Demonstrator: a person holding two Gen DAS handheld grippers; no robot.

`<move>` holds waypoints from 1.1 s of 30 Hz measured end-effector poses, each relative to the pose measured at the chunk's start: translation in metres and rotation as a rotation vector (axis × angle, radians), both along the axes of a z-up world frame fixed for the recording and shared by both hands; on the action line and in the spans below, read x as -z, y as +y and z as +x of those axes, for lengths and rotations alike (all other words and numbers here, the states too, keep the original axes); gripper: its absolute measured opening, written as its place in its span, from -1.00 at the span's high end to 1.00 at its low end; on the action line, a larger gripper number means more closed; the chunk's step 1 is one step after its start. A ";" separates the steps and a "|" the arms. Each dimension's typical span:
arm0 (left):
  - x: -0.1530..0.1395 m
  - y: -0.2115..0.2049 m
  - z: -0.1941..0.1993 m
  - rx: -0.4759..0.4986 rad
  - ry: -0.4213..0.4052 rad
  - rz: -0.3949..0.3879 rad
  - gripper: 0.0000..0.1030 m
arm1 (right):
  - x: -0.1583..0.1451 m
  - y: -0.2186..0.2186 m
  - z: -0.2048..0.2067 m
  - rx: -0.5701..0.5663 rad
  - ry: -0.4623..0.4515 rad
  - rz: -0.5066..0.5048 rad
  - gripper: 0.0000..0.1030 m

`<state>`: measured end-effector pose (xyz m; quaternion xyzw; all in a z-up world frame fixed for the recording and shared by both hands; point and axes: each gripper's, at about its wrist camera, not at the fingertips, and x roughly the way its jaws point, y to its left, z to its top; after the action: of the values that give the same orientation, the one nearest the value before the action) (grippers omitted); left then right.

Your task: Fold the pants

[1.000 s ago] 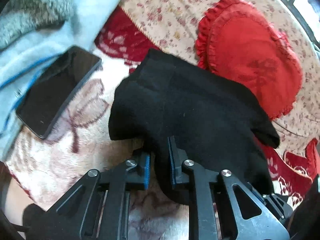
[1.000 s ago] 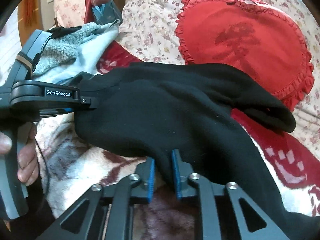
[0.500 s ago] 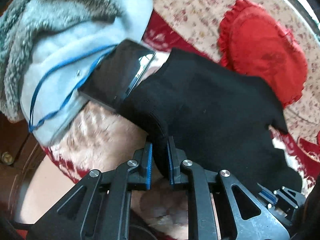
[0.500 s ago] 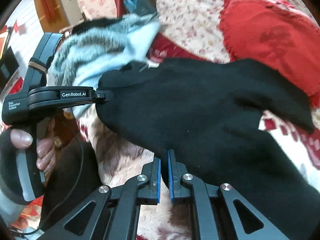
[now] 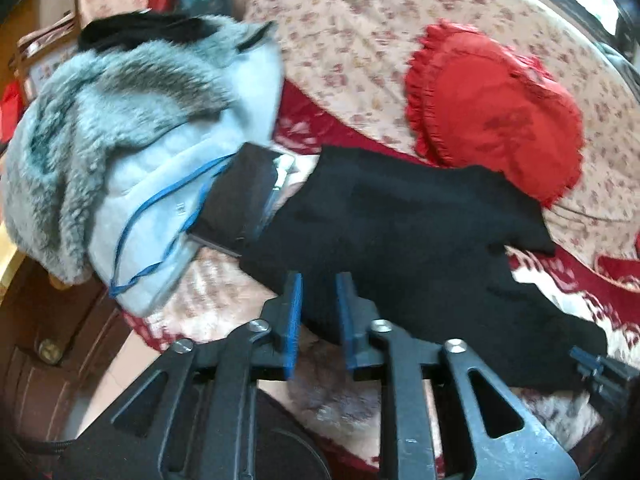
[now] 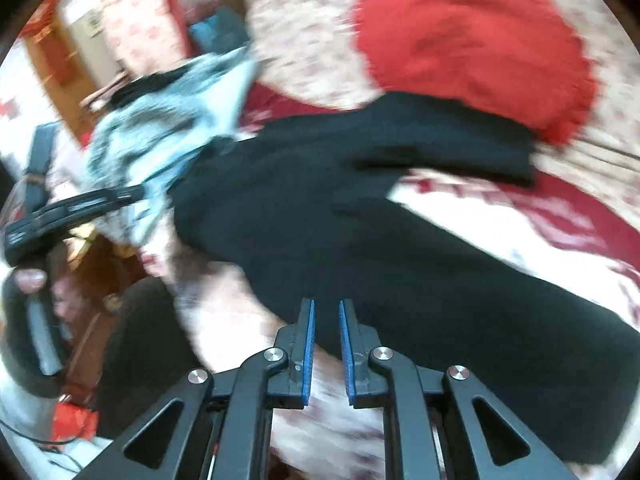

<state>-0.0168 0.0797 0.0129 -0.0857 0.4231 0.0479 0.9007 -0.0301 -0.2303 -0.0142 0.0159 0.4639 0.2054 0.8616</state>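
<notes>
**Both tools slack at the near edge of the pants**

Nearest the left camera, the left tool (image 5: 318,312) stands with its blue pads parted, and the hem of the black pants (image 5: 404,232) lies in the gap without being pinched. In the right view, the right tool (image 6: 325,340) also shows a gap between its pads, with the dark cloth (image 6: 360,216) reaching between the tips; that view is blurred, so it seems released rather than clamped. The pants lie spread on a red and white patterned blanket (image 5: 224,300), running away to the right. At their far left corner they touch a black phone (image 5: 240,200), which leans on a pale blue fur-lined coat (image 5: 132,152). Beyond the pants sits a red frilled cushion (image 5: 496,112), its lower edge touching them, on a floral quilt (image 5: 352,36).
</notes>
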 end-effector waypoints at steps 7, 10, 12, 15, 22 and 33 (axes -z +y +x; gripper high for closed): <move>0.015 -0.068 0.020 0.164 0.033 -0.014 0.31 | -0.007 -0.104 -0.014 0.310 0.005 -0.055 0.70; 0.029 -0.097 0.033 0.230 0.063 -0.017 0.31 | -0.004 -0.148 -0.016 0.434 0.035 -0.057 0.63; 0.037 -0.108 0.039 0.257 0.077 -0.010 0.31 | 0.000 -0.168 -0.015 0.478 0.051 -0.069 0.63; 0.053 -0.125 0.049 0.283 0.124 0.011 0.30 | 0.012 -0.189 -0.012 0.534 0.087 -0.050 0.62; 0.062 -0.130 0.047 0.289 0.156 0.020 0.31 | 0.034 -0.206 -0.007 0.542 0.110 0.040 0.55; 0.058 -0.126 0.045 0.285 0.164 -0.001 0.30 | 0.039 -0.214 0.003 0.549 0.109 0.124 0.44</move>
<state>0.0284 -0.0460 -0.0456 -0.0210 0.5030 -0.0740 0.8609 -0.0274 -0.4442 -0.0535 0.2044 0.4743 -0.0086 0.8563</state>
